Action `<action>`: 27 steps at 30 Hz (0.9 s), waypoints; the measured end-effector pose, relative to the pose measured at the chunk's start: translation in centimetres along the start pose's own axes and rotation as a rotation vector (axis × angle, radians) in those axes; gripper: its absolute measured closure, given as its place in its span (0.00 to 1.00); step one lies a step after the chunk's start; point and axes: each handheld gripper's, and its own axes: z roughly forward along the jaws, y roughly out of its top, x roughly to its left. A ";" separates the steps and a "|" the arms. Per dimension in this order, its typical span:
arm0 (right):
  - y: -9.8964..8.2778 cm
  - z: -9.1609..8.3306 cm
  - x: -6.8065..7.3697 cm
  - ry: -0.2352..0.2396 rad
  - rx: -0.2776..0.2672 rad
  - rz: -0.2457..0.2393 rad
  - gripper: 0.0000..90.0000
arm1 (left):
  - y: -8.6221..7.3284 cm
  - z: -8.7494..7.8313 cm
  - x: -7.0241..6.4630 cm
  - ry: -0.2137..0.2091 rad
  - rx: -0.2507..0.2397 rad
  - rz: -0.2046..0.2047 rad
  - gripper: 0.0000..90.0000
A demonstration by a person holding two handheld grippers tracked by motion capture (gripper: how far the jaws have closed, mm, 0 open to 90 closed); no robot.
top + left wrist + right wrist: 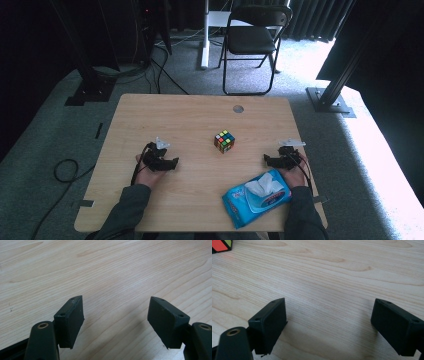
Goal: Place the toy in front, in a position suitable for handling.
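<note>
A colourful puzzle cube (224, 141) stands near the middle of the wooden table (200, 115). My left gripper (174, 163) rests on the table at the left, pointing right toward the centre; its jaws stand wide apart over bare wood (116, 312) with nothing between them. At the right, my right gripper (266, 160) lies on the table pointing left, jaws open and empty (329, 315). A corner of the cube (221, 245) shows at the top left of the right gripper view. A blue pack of wet wipes (257, 196) lies just in front of my right hand.
A round cable hole (238, 108) sits near the table's far edge. Beyond the table stand a black folding chair (252, 37) and two black frame posts (90, 75) on grey carpet. Cables (65, 170) trail on the floor at the left.
</note>
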 end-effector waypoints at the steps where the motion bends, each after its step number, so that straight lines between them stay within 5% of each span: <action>1: 0.0 0.0 0.0 -0.001 0.000 0.000 0.14 | 0.1 0.0 0.0 -0.001 0.001 0.006 0.33; 27: 0.0 0.0 0.0 -0.003 -0.002 0.003 0.14 | 3.2 0.1 -2.3 -0.034 -0.042 0.072 0.31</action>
